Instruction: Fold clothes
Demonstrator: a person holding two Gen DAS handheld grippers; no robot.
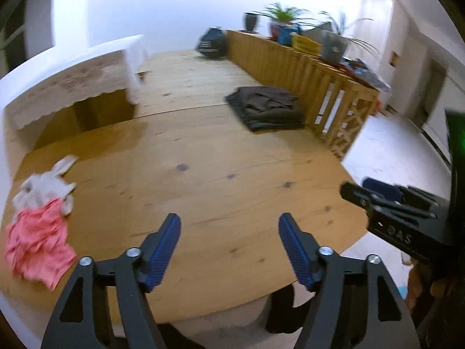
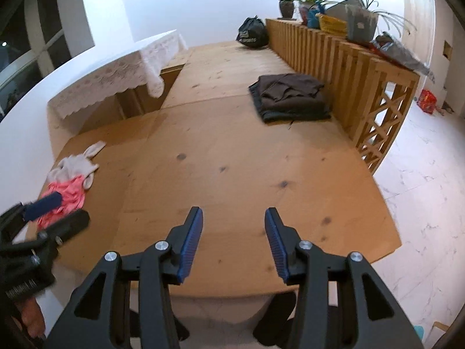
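Left wrist view: the left gripper [image 1: 229, 226] is seen spread wide above the near edge of the wooden worktop [image 1: 203, 151], with nothing between its blue pads [image 1: 162, 253]. At the worktop's left edge a crumpled pink garment [image 1: 37, 250] is found, touched by a pale white garment [image 1: 46, 189] just behind it. A folded stack of dark clothes [image 1: 267, 107] is placed at the right edge, just beside a slatted wooden divider [image 1: 305, 69]. From the right wrist view, the right gripper [image 2: 233, 232] is shown partly spread and empty, held over the same near edge
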